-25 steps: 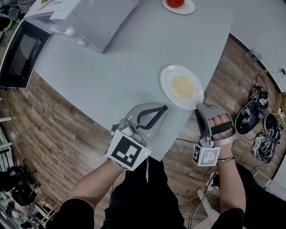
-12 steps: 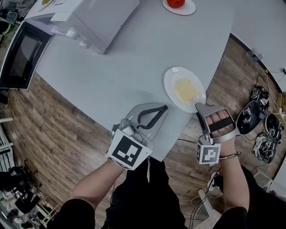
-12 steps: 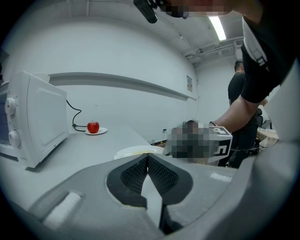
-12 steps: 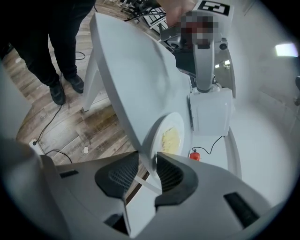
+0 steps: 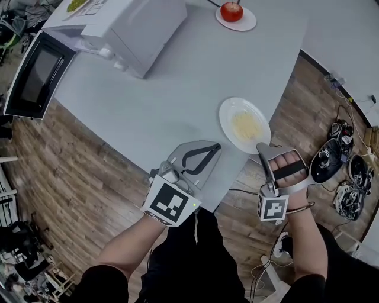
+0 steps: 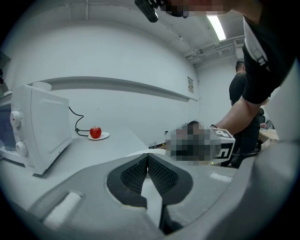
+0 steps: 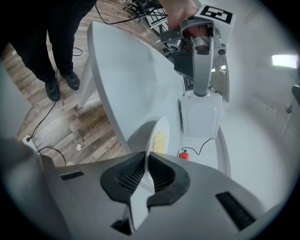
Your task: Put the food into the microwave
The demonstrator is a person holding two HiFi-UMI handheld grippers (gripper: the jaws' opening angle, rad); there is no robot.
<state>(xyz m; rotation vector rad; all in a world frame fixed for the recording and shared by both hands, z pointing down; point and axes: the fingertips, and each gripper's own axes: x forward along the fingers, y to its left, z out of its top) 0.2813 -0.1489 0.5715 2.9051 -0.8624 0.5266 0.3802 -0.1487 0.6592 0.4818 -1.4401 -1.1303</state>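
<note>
A white plate of yellow food lies at the near edge of the grey table. My right gripper is at its near rim; its jaws have just been closing, and in the right gripper view the right gripper is shut on the thin rim of the plate. My left gripper rests on the table left of the plate, jaws shut on nothing. The white microwave stands at the far left, its dark door swung open.
A red apple on a small saucer sits at the table's far side. Cables and gear lie on the wooden floor to the right. A person's legs stand beside the table, and another person is at the right.
The right gripper has rolled slightly at the plate's near rim and now grips it. The left gripper has stayed where it was.
</note>
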